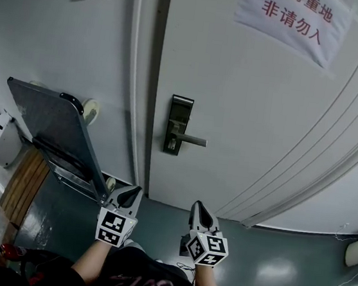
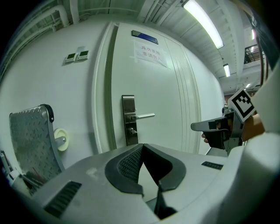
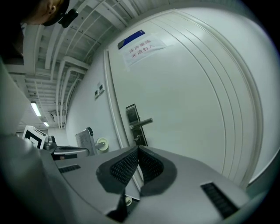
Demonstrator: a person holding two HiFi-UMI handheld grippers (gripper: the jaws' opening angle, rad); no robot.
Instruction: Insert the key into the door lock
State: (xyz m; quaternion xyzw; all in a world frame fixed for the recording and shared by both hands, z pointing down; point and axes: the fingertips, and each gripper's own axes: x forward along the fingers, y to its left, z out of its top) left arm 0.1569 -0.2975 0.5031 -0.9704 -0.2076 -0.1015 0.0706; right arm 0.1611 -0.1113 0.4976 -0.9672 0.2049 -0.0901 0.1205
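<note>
Lock [image 1: 178, 125] sits on the door [image 1: 266, 117], ahead of and above both grippers, well apart from them. Its plate runs vertical, dark metal, lever [image 1: 192, 139] pointing right, keyhole likely just under it. Right gripper [image 1: 198, 206] looks lined up best; left gripper [image 1: 133, 192] about as near. Both jaws pinched together, nothing between. No key seen.
</note>
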